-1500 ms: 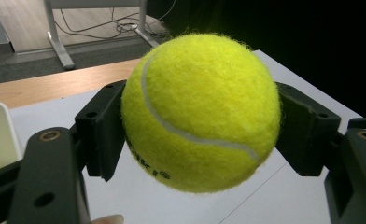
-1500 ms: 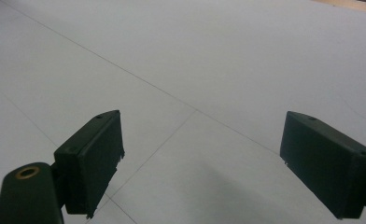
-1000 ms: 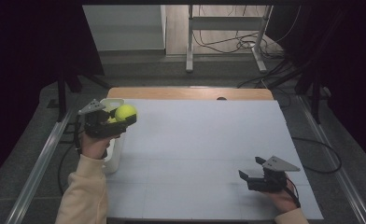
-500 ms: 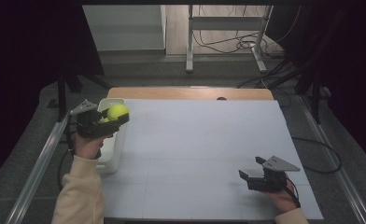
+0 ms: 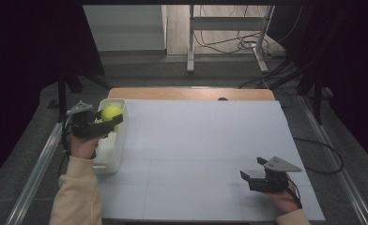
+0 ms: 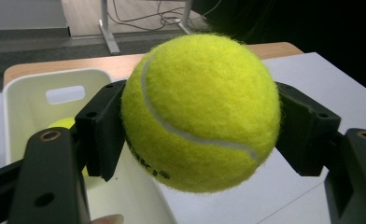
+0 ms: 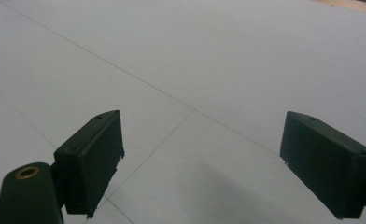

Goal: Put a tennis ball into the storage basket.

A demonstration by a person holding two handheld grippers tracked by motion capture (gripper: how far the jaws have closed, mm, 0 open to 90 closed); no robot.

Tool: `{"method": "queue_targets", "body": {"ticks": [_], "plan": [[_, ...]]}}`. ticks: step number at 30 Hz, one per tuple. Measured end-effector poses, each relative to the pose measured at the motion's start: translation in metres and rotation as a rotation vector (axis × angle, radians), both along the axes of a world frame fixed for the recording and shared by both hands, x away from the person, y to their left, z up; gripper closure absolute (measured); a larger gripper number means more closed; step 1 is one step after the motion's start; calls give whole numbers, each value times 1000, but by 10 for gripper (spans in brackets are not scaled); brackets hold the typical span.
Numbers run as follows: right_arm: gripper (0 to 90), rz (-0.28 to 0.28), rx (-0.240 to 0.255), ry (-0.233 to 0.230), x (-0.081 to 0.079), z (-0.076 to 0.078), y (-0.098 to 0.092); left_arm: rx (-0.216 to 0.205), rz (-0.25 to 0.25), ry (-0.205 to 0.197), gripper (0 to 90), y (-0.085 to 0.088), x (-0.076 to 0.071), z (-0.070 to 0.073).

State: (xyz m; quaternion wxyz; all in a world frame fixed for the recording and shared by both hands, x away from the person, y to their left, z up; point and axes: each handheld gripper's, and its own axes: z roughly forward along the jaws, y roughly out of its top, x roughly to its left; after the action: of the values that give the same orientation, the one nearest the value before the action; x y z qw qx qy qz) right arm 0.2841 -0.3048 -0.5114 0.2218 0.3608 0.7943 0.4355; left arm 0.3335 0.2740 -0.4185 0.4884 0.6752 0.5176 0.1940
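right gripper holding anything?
No. The right gripper has its jaws wide apart with nothing but bare white table between them.

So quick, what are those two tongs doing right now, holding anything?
Left tongs: closed on a tennis ball, above the white bin.
Right tongs: open, holding nothing, over the white table.

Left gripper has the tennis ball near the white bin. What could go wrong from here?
1. The tennis ball sits over the white bin's rim, not its middle, in the left gripper; released here, it might hit the edge and roll across the table.
2. Another yellow ball already lies inside; a dropped ball may bounce off it and out.
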Motion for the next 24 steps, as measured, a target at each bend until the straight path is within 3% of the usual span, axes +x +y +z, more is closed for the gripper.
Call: {"method": "queue_targets", "body": {"ticks": [24], "plan": [[142, -3, -4, -2, 0, 0, 0, 21, 109, 39, 268, 28, 3, -10]]}}
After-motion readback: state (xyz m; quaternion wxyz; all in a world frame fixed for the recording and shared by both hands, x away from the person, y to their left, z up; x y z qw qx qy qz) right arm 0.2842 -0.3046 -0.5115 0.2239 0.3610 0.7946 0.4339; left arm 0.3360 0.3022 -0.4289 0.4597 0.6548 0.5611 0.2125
